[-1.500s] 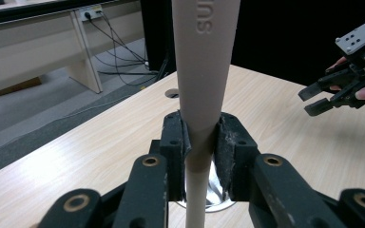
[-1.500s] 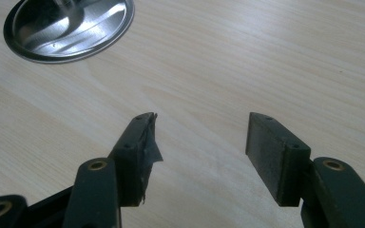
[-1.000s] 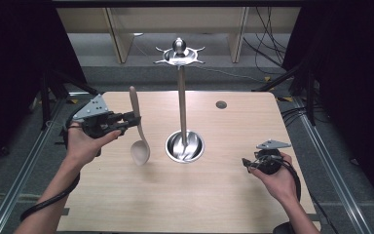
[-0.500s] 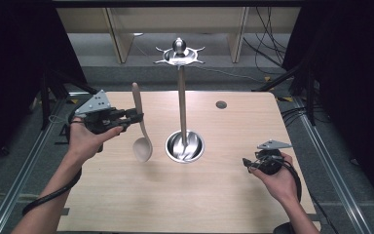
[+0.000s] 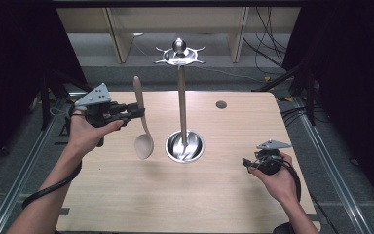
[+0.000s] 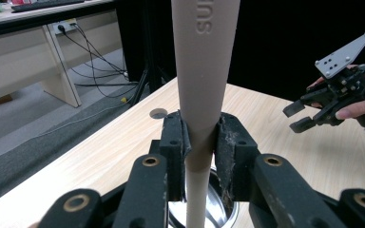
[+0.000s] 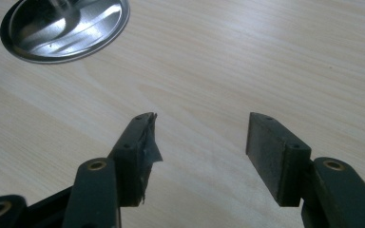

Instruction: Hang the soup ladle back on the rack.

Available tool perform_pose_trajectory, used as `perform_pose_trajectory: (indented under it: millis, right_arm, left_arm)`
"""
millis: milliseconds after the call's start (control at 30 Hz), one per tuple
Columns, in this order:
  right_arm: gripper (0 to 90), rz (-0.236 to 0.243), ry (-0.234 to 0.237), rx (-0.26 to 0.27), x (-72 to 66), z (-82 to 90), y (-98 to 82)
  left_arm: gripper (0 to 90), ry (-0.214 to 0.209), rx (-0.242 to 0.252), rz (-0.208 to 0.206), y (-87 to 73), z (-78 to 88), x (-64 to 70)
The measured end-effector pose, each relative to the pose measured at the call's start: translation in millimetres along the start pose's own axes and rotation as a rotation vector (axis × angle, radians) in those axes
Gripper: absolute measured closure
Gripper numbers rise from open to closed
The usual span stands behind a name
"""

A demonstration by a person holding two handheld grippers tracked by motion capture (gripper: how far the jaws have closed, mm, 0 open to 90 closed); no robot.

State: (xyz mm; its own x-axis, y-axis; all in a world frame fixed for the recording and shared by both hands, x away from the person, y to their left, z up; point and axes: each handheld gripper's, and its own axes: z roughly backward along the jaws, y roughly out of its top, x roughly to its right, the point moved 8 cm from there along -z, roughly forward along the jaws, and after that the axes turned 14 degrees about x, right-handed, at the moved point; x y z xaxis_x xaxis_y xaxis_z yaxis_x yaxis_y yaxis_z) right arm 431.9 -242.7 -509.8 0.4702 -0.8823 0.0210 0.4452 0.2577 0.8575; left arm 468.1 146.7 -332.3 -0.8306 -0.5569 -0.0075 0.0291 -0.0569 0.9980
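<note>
The left gripper point(image 5: 135, 113) was clamped on the handle of a beige spoon point(image 5: 141, 122), held above the wooden table point(image 5: 214, 195) just left of the metal stand point(image 5: 183, 117). The spoon's long axis ran near upright, handle end up, bowl pointing down toward the tabletop, slightly tilted. The right gripper point(image 5: 248, 163) rested low over the table's right side, jaws apart with nothing between them.
</note>
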Motion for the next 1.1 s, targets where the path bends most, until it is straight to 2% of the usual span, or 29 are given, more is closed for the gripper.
perform_pose_trajectory:
  millis: [100,133,200,233,267,400,433,500,600,633,1100]
  right_arm:
    - [43.9,-0.002,-0.001,0.001,-0.3,0.1,0.2]
    - [43.9,-0.024,-0.003,-0.008,-1.9,1.0,0.3]
    - [43.9,-0.035,-0.007,-0.018,-2.8,2.0,-0.5]
    - [43.9,-0.035,-0.007,-0.018,-2.8,2.0,-0.5]
    - [43.9,0.002,-0.001,-0.003,0.3,0.2,-0.2]
    - [43.9,0.002,-0.002,-0.003,0.3,0.4,-0.1]
    - [43.9,-0.040,-0.007,-0.024,-2.9,2.6,-0.9]
    - [43.9,-0.044,-0.009,-0.027,-3.2,3.1,-1.0]
    - [43.8,-0.021,-0.005,-0.011,-1.2,1.7,-0.1]
    - [43.9,-0.047,-0.010,-0.029,-3.4,3.4,-1.2]
    - [43.7,-0.050,-0.011,-0.034,-3.8,3.7,-1.8]
  left_arm:
    - [73.5,-0.002,0.004,0.003,3.4,-0.9,-1.1]
    - [73.5,-0.005,0.006,0.003,5.7,-1.9,-1.8]
    - [73.5,-0.007,0.007,0.005,7.6,-2.8,-2.0]
    - [73.5,-0.007,0.007,0.005,7.6,-2.8,-2.0]
    - [73.5,-0.010,0.008,0.001,8.7,-3.3,-2.4]
    - [73.5,-0.010,0.014,-0.001,12.7,-4.8,-3.6]
    - [73.5,-0.011,0.017,-0.001,13.5,-5.4,-3.8]
    - [73.5,-0.012,0.016,-0.003,14.9,-6.1,-4.1]
    - [73.5,-0.014,0.017,-0.003,16.9,-7.6,-4.3]
    - [73.5,-0.015,0.020,-0.004,17.5,-8.2,-4.5]
    - [73.5,-0.022,0.021,0.001,23.5,-13.4,-7.9]
